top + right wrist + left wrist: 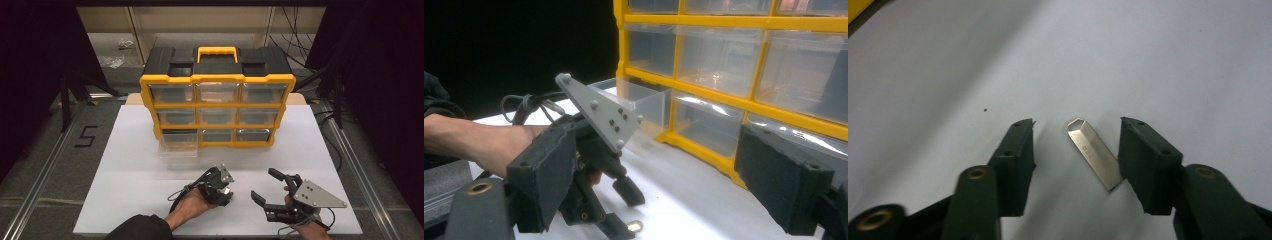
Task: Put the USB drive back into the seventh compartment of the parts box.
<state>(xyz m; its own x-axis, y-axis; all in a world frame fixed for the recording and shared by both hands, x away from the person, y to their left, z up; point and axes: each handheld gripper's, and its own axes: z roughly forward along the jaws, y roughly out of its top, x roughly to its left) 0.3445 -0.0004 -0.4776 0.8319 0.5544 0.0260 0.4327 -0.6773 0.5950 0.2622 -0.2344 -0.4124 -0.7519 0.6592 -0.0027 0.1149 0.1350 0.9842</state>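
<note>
Your left hand-held gripper (1075, 150) stands half apart around the small, light, slick silver metal USB stick (1094, 153); pinch its long flat sides squarely.

a brushed, pale-gold metal usb stick (1095, 153) lies on the matt white tabletop (1148, 60); matt black ribbed rubber-like pads (1148, 160) face it, before a glossy yellow-and-black plastic organiser (218, 80) with clear plastic drawers (178, 146).

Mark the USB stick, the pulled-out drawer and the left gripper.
USB stick (1094, 152), left gripper view, middle of its metal body.
Pulled-out drawer (178, 148), high view, its clear front wall.
Left gripper (1075, 157), left gripper view, midway between its fingertips.
</note>
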